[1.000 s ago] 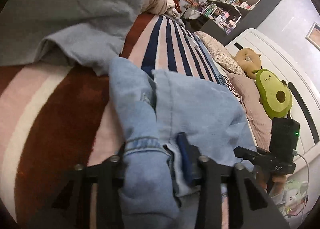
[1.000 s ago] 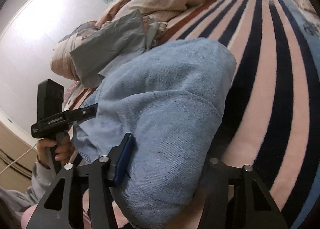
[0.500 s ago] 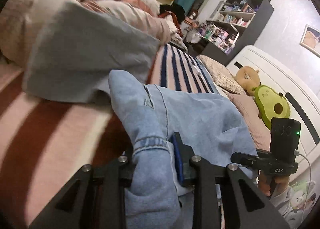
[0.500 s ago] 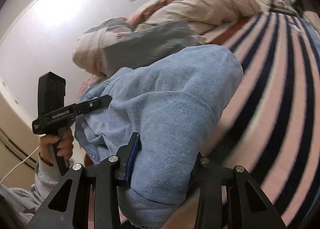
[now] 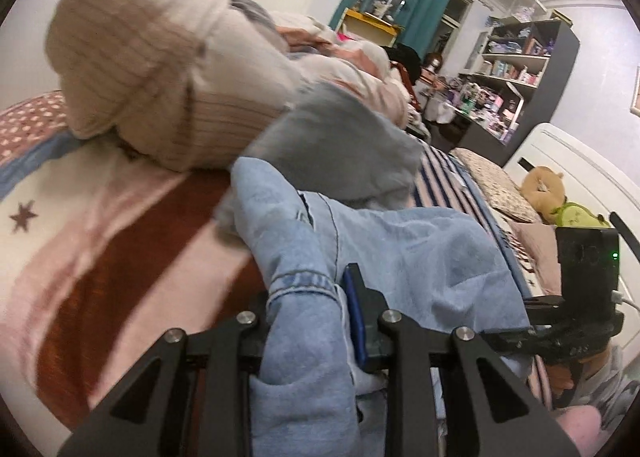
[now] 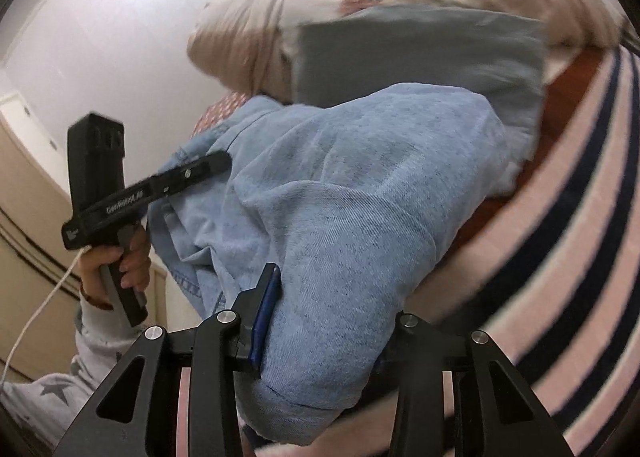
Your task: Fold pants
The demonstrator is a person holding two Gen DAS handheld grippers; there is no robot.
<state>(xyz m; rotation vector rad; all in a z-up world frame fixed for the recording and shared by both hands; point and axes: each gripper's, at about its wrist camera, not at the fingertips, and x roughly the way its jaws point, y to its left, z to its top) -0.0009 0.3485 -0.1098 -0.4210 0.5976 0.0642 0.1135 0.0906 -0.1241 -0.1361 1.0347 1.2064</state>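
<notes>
Light blue denim pants (image 5: 404, 253) hang bunched between my two grippers above the striped bed. My left gripper (image 5: 308, 321) is shut on a hemmed edge of the pants, with cloth spilling down over its jaws. My right gripper (image 6: 324, 309) is shut on another thick fold of the pants (image 6: 352, 193). The right gripper shows at the right edge of the left wrist view (image 5: 576, 321), and the left gripper shows at the left of the right wrist view (image 6: 132, 193). The pants' far end rests against the clothes pile.
A pile of clothes, with a cream knit (image 5: 148, 69) and a grey garment (image 5: 340, 137), lies on the striped blanket (image 5: 100, 249) just beyond the pants. Pillows and plush toys (image 5: 560, 201) sit by the white headboard. A dark shelf unit (image 5: 528, 69) stands behind.
Both grippers have lifted and tilted up with the pants, bringing the clothes pile and the room's far wall into view. The jaws have closed tighter on the denim.
</notes>
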